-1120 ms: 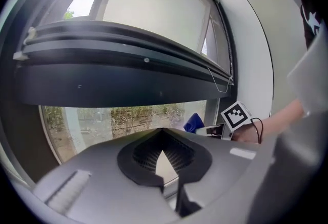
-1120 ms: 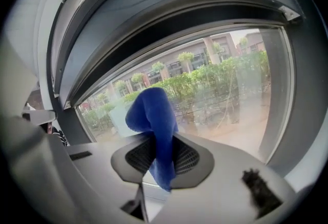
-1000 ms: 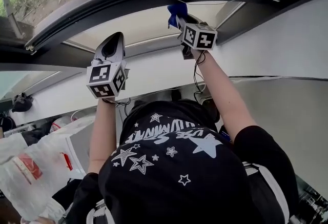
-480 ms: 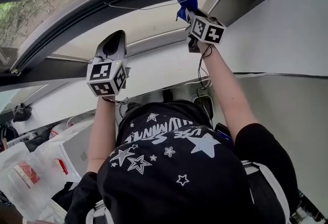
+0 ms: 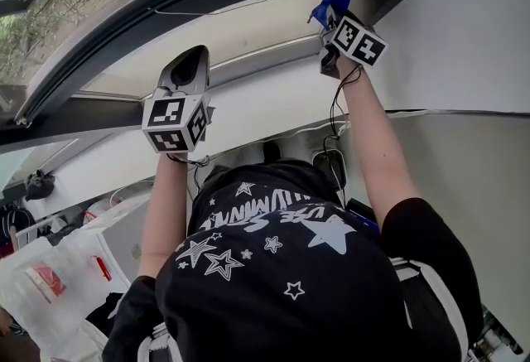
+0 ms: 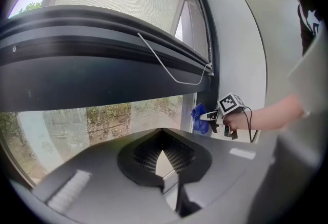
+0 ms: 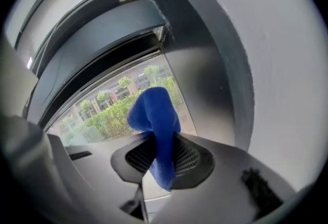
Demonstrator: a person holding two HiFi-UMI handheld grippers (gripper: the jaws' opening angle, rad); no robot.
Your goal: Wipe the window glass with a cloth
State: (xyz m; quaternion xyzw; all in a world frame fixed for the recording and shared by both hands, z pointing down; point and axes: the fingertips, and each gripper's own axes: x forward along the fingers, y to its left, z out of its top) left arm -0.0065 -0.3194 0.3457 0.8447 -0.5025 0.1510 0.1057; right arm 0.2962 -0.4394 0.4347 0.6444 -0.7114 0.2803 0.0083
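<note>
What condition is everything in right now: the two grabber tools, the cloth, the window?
left gripper, jaws together, holding nothing.
right gripper, jaws clamped on the blue cloth.
window glass, see-through, greenery visible outside.
blue cloth, bunched, held up at the window glass's right edge.

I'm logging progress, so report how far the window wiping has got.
Done: cannot tell; the clear window glass shows no wipe marks. In hand: the right gripper is shut on the crumpled blue cloth, held up at the glass's right edge beside the dark frame. The left gripper hangs empty, jaws together. Left: presumably the rest of the pane.
</note>
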